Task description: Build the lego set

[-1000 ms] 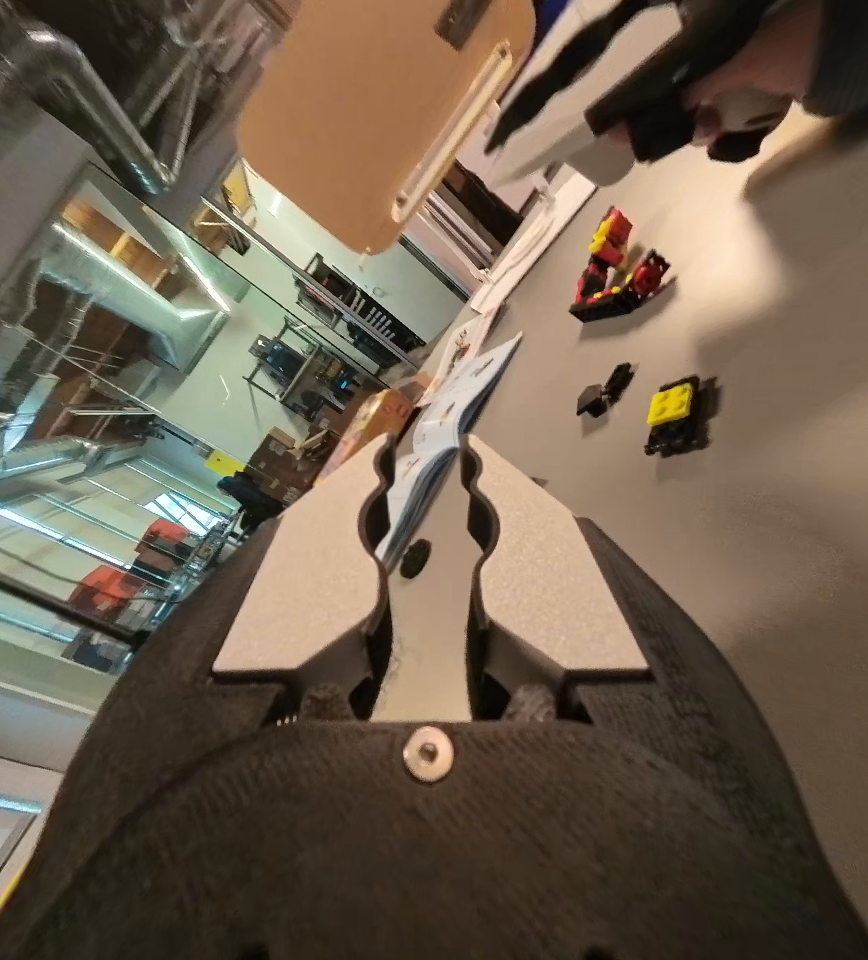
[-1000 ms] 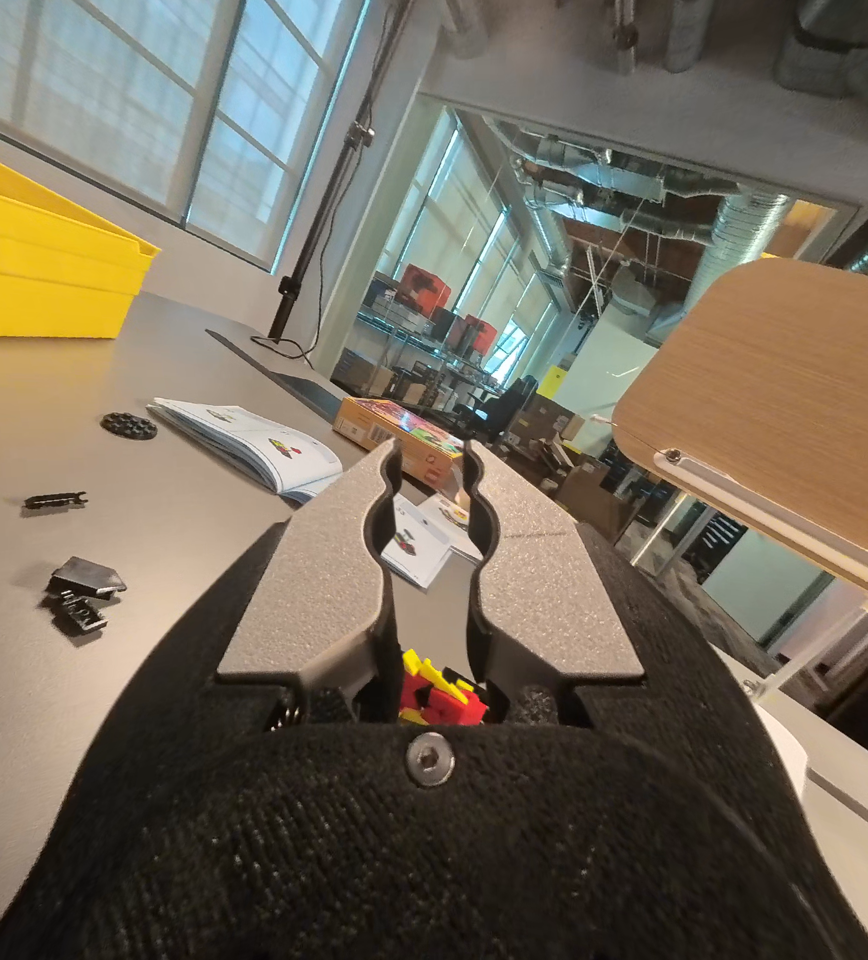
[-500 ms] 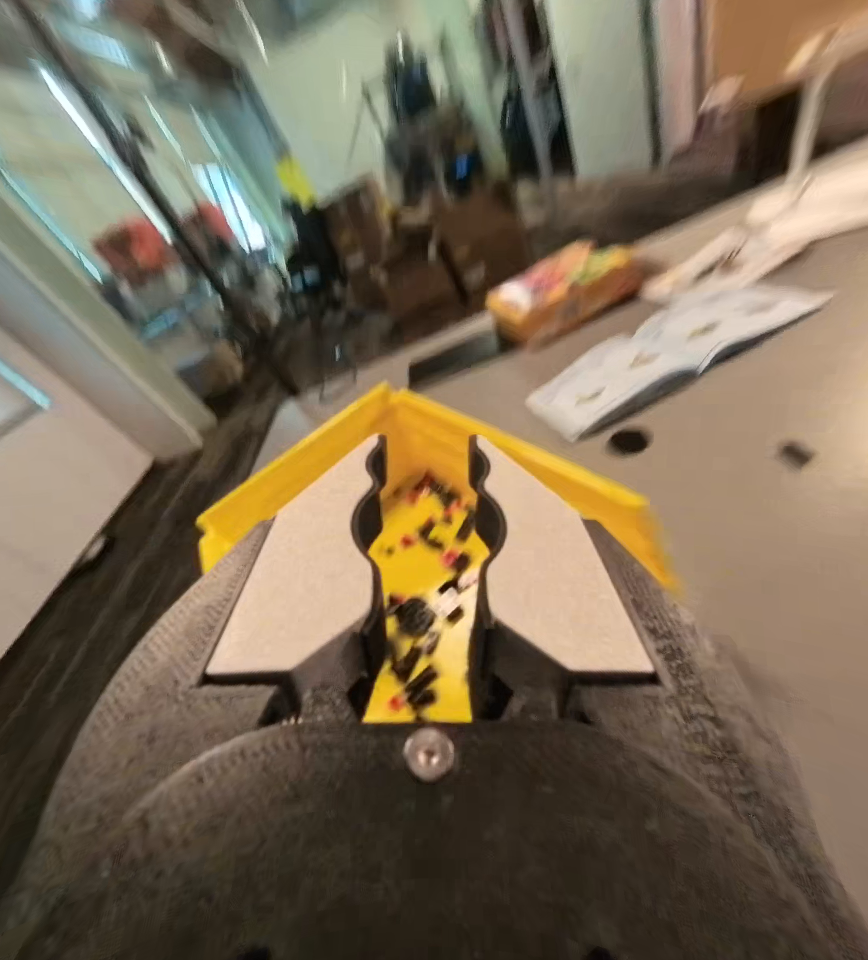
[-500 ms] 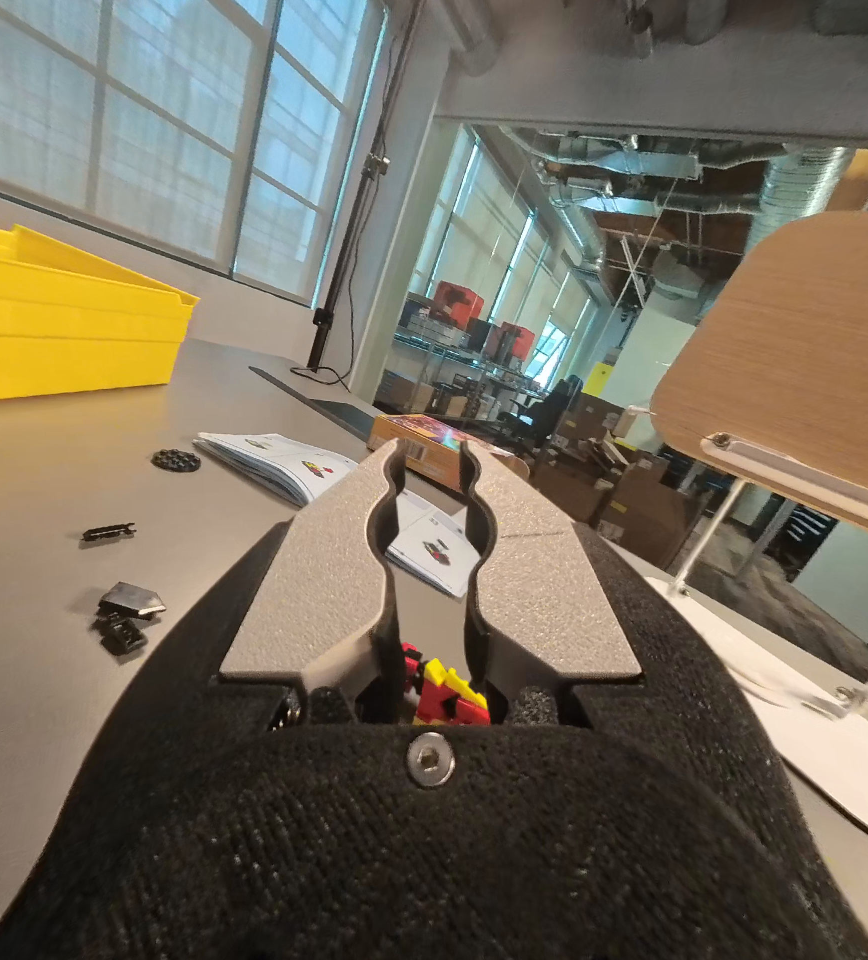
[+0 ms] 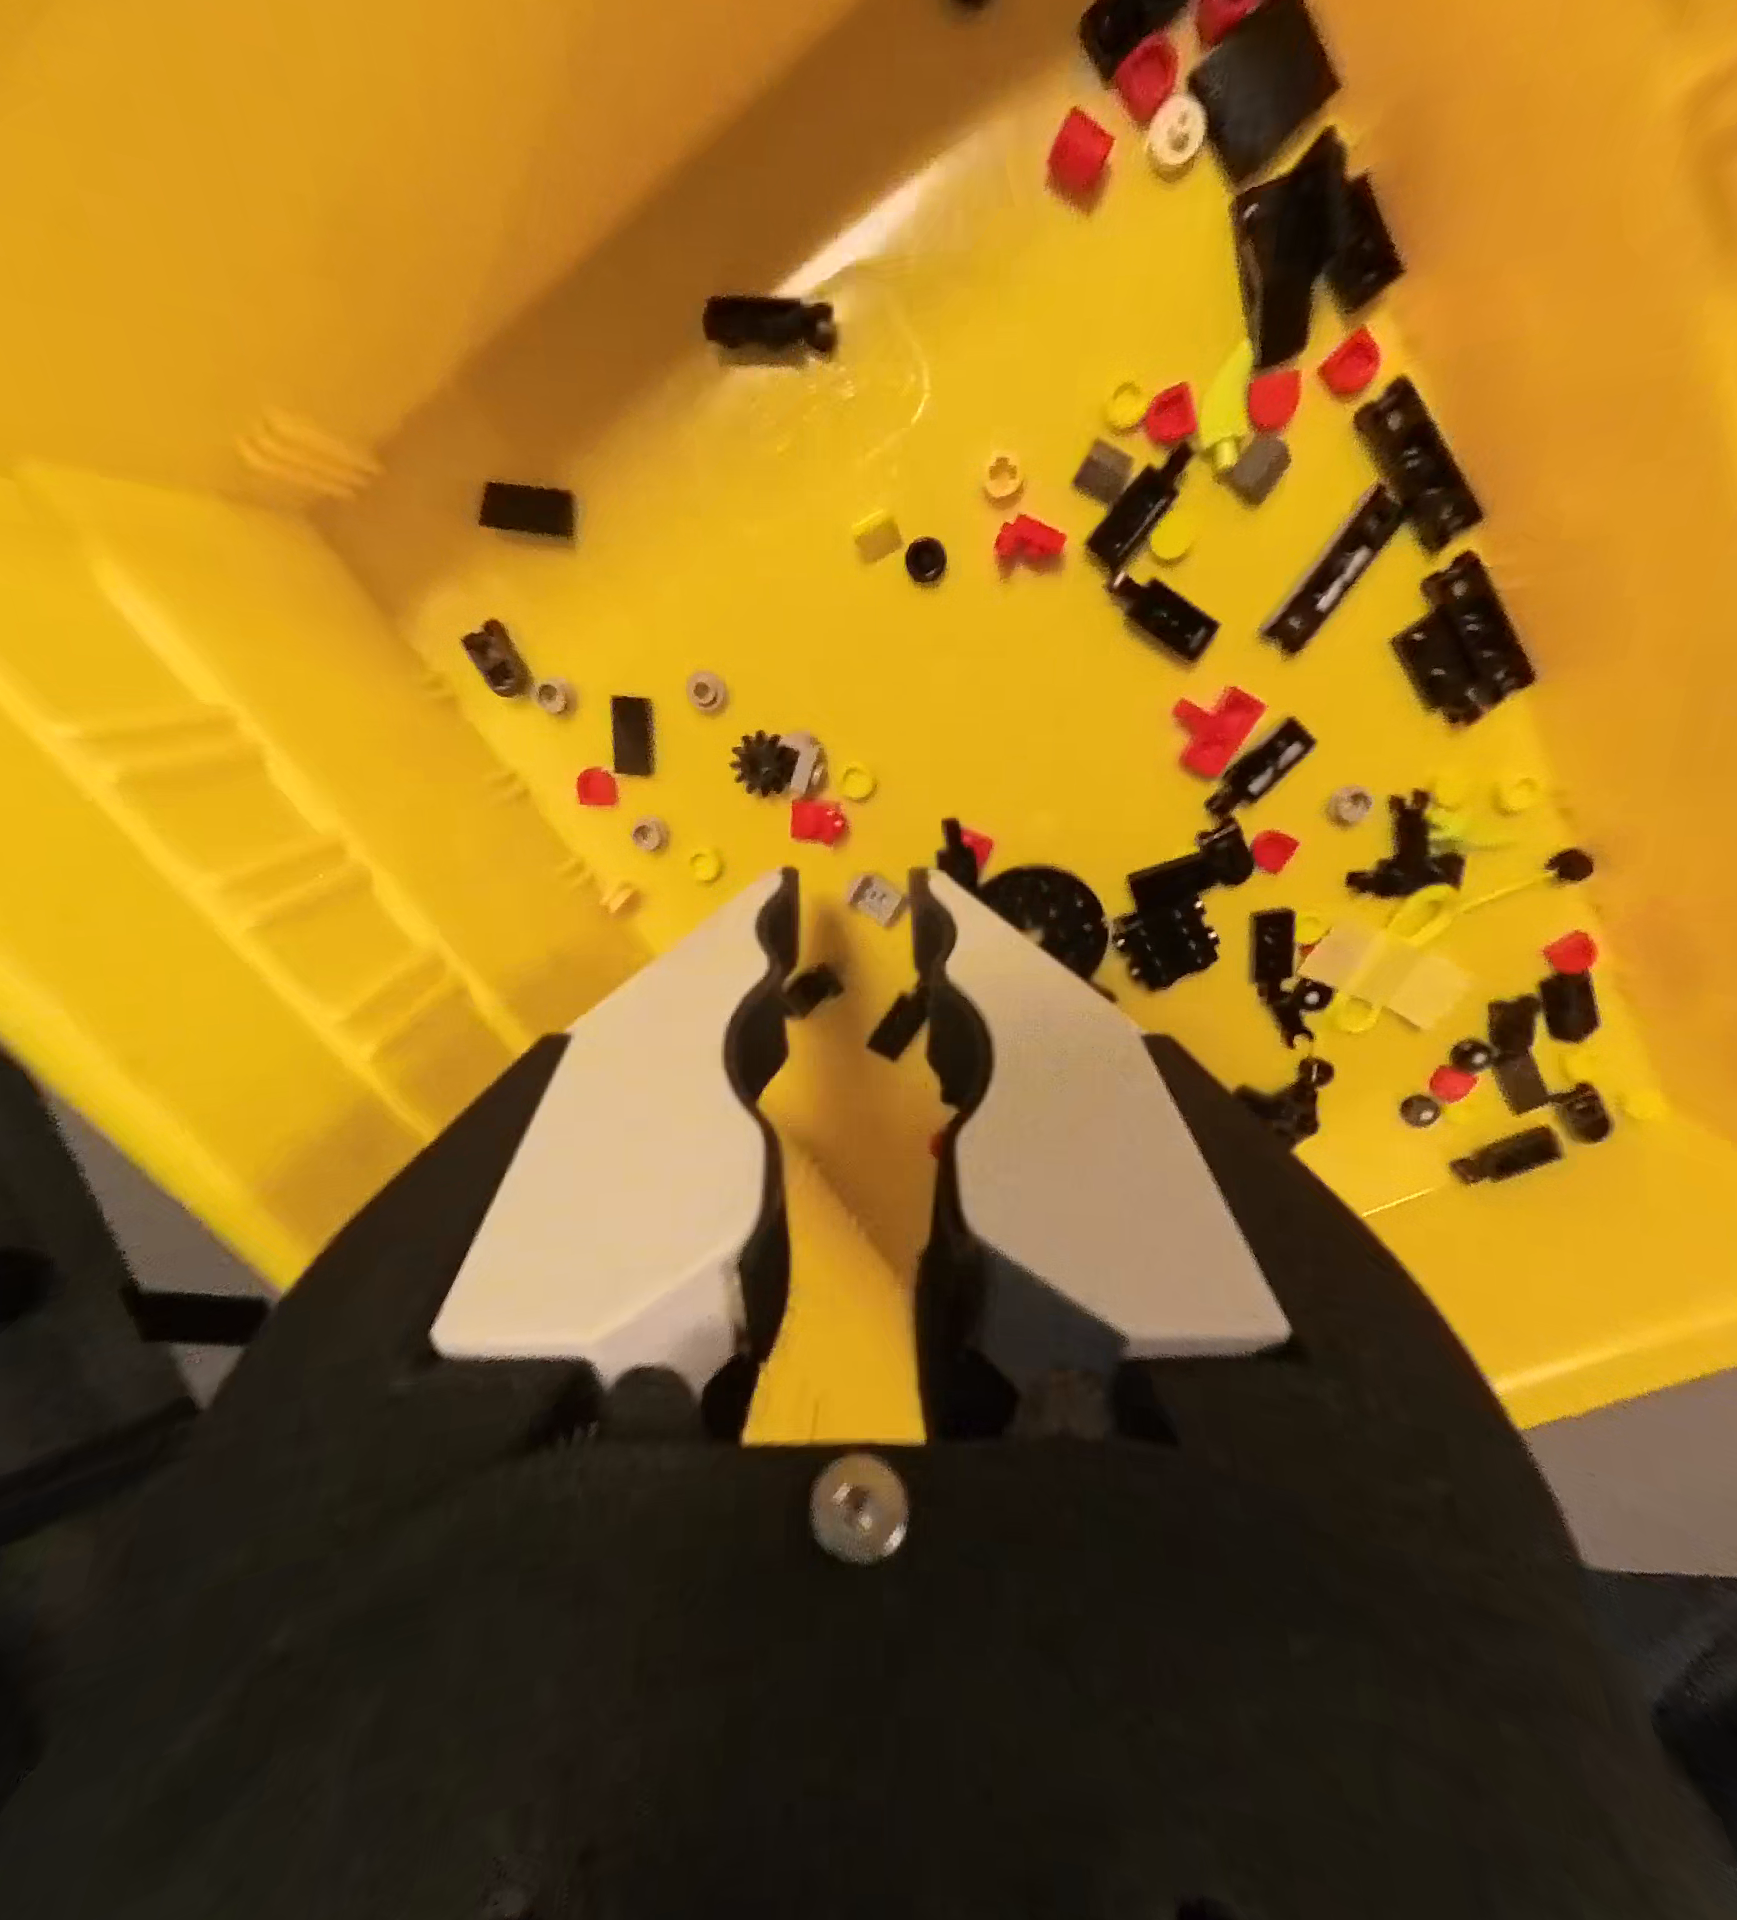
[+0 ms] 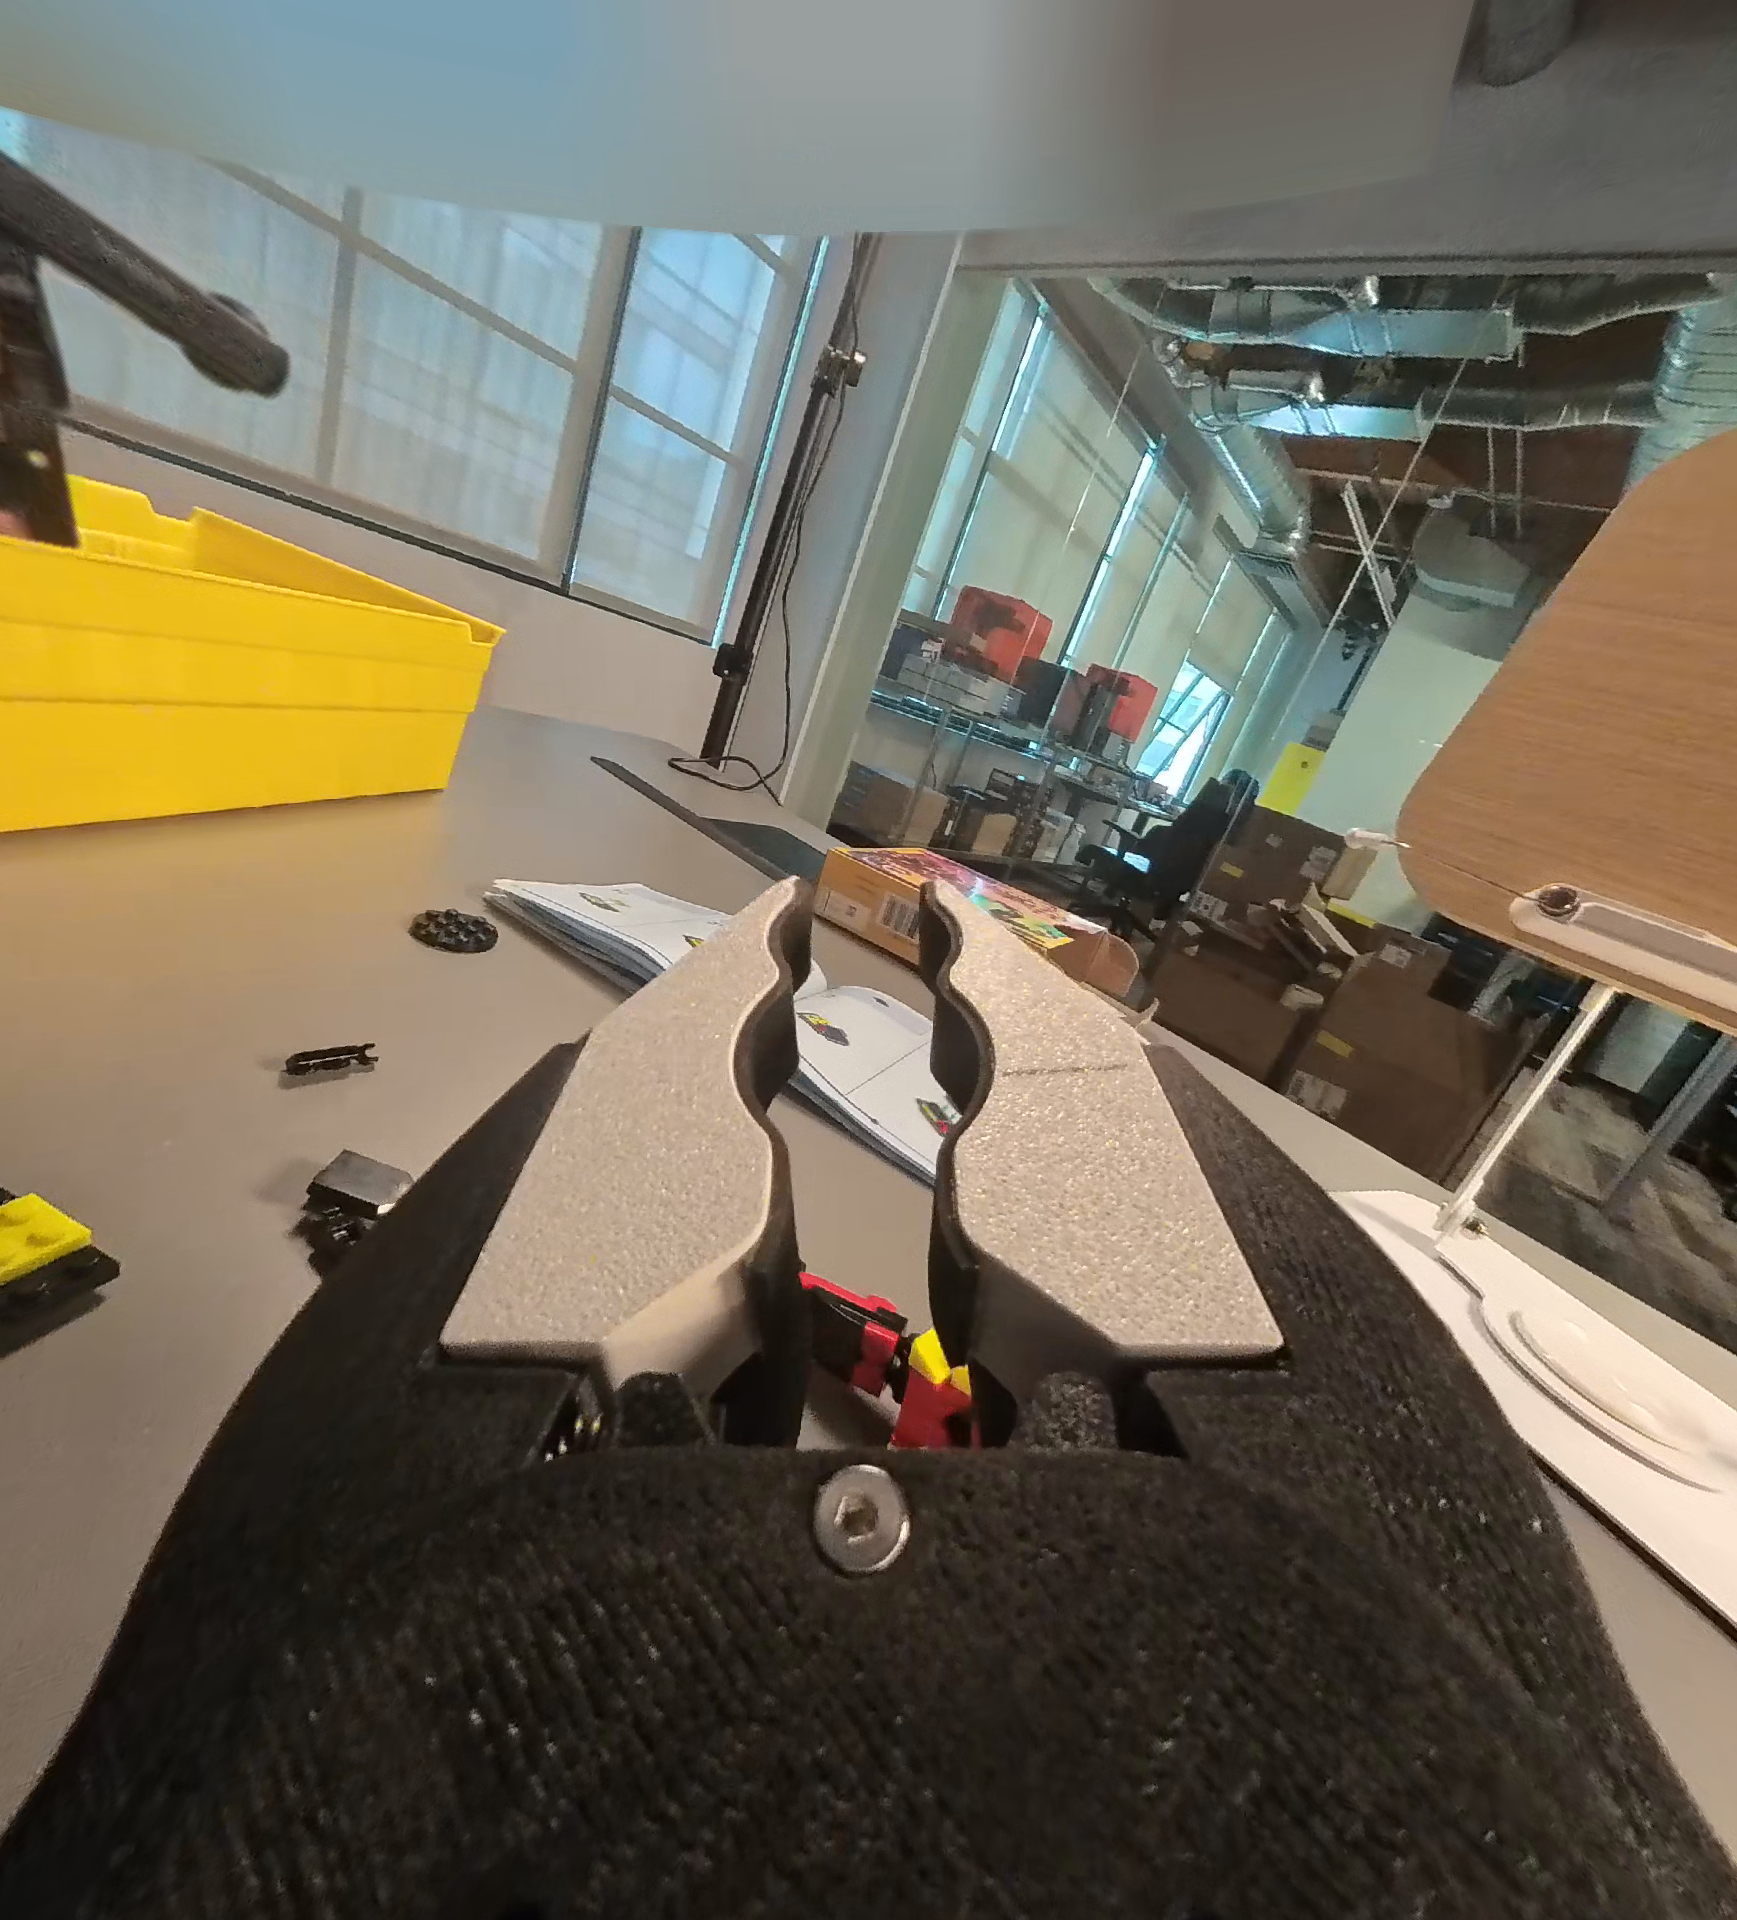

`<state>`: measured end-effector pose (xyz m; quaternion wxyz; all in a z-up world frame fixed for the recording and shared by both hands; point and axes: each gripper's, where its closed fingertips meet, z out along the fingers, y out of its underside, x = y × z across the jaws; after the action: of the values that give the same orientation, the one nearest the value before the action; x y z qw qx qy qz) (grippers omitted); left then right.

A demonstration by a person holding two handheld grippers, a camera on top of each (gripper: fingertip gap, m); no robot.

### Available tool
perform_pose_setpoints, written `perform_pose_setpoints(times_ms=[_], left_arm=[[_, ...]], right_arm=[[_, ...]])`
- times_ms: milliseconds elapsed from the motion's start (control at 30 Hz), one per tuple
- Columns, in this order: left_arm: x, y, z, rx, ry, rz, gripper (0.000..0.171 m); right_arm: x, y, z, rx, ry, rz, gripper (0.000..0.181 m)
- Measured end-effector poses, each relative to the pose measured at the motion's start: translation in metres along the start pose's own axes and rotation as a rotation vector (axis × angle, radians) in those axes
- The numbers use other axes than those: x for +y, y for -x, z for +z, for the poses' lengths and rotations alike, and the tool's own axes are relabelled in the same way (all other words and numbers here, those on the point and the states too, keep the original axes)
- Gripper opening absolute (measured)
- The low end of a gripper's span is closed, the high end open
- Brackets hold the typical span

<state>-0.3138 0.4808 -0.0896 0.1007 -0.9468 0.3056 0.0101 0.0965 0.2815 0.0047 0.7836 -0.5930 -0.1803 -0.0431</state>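
Observation:
My left gripper (image 5: 853, 883) is open and empty, pointing down into the yellow bin (image 5: 324, 260). Several loose red, black, yellow and grey Lego pieces lie on the bin floor. A small grey piece (image 5: 874, 896) lies just beyond the fingertips, with a black round plate (image 5: 1046, 914) to its right. My right gripper (image 6: 862, 899) is open and empty above the grey table. A red, yellow and black Lego assembly (image 6: 885, 1361) shows below, between the finger bases. A black assembly topped by a yellow plate (image 6: 7, 1242) sits on the table at left.
On the table lie small black pieces (image 6: 355, 1195), a black bar (image 6: 329, 1060), a black round plate (image 6: 453, 928), an open instruction booklet (image 6: 635, 925) and the set's box (image 6: 947, 904). The yellow bin (image 6: 168, 707) stands at far left. A wooden board on a white base (image 6: 1570, 1382) stands at right. Spacing between my two grippers at the tips: around 45 cm. About 4 cm separates my left fingertips from the black round plate (image 5: 1046, 914).
My left gripper has swung from the table over to the yellow bin and now points down into it. My right gripper has shifted slightly above the red and yellow assembly.

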Motion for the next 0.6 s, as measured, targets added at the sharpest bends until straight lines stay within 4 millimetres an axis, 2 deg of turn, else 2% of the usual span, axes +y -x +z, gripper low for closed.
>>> perform_pose_setpoints(times_ms=[67,200,367,433,500,600], left_arm=[[-0.001,0.000,0.008,0.024,0.025,-0.042,0.026],[0.002,0.007,0.018,0.015,0.060,-0.075,0.026],[0.000,0.009,0.021,0.008,0.055,-0.062,0.022],[0.001,0.009,0.024,0.006,0.058,-0.056,0.010],[0.002,0.009,0.023,0.006,0.059,-0.046,0.010],[-0.003,0.009,0.014,-0.013,0.001,-0.011,0.009]], right_arm=[[0.000,0.000,0.000,0.000,0.001,-0.003,0.018],[0.000,0.001,0.001,0.001,0.003,-0.008,0.018],[0.001,0.003,0.001,-0.006,0.008,-0.029,0.018],[0.001,0.005,0.001,-0.010,0.009,-0.036,0.018],[0.001,0.005,0.001,-0.012,0.009,-0.039,0.018],[0.001,0.005,0.001,-0.013,0.008,-0.036,0.018]])
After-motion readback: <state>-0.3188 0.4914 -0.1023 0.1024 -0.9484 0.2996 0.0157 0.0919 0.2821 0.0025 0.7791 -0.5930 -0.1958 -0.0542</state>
